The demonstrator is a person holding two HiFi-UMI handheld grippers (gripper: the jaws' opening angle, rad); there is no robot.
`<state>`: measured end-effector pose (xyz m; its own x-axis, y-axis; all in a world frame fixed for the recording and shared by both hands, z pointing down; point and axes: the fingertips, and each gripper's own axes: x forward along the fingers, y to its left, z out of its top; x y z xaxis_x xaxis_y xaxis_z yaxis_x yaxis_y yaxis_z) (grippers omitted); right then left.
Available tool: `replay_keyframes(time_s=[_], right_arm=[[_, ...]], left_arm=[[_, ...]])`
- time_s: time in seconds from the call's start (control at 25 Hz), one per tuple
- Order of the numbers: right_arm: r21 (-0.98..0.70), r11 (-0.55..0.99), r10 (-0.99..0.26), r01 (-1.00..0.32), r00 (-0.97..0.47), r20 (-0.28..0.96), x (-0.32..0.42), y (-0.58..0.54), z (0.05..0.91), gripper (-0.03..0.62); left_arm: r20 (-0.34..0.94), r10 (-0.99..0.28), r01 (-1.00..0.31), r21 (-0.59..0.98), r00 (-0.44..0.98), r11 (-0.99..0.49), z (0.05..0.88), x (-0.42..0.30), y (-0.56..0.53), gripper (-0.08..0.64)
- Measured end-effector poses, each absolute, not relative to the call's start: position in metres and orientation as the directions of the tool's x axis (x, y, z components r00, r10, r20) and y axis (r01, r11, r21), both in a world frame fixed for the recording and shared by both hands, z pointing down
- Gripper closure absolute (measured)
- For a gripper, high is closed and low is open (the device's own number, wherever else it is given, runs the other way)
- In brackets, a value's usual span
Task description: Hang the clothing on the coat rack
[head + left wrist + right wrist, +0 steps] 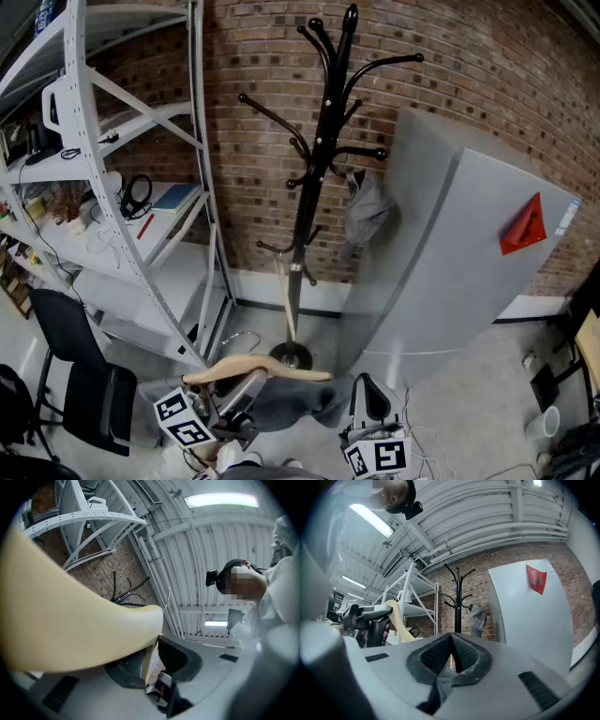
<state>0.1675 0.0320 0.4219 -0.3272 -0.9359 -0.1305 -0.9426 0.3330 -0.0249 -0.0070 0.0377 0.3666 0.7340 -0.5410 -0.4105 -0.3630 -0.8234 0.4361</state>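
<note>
A red brick wall (487, 56) backs the room, above a grey concrete floor (450, 394). Right of the black coat rack (323, 141) a large grey panel (450, 262) leans on the wall; left of the rack stands white metal shelving (89, 122), and further left and nearer the camera, a black chair (80, 375). A small grey cloth (366, 214) hangs from a right-hand peg of the rack. In front of the rack's base, the grey garment (295, 403) sags below a wooden hanger (253, 368). The left gripper (152, 660) clamps the hanger; the right gripper (451, 654), jaws pressed together, pinches the garment's fabric.
</note>
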Motion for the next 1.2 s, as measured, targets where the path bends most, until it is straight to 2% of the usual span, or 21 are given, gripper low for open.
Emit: replay_keyframes(time_s=[0.6,1.2], right_arm=[[-0.025,0.332,-0.931,-0.943,-0.324,-0.167,0.216,0.036,0.408,0.571],[0.001,0.316,-0.938,-0.949,-0.313,-0.152,0.189,-0.009,0.404,0.571]], left_arm=[[-0.428,-0.540,-0.338,0.463,0.725,-0.820,0.344,0.043,0.028,0.474],[-0.412,-0.499,-0.294,0.466,0.763,-0.834,0.347,0.045,-0.025,0.474]])
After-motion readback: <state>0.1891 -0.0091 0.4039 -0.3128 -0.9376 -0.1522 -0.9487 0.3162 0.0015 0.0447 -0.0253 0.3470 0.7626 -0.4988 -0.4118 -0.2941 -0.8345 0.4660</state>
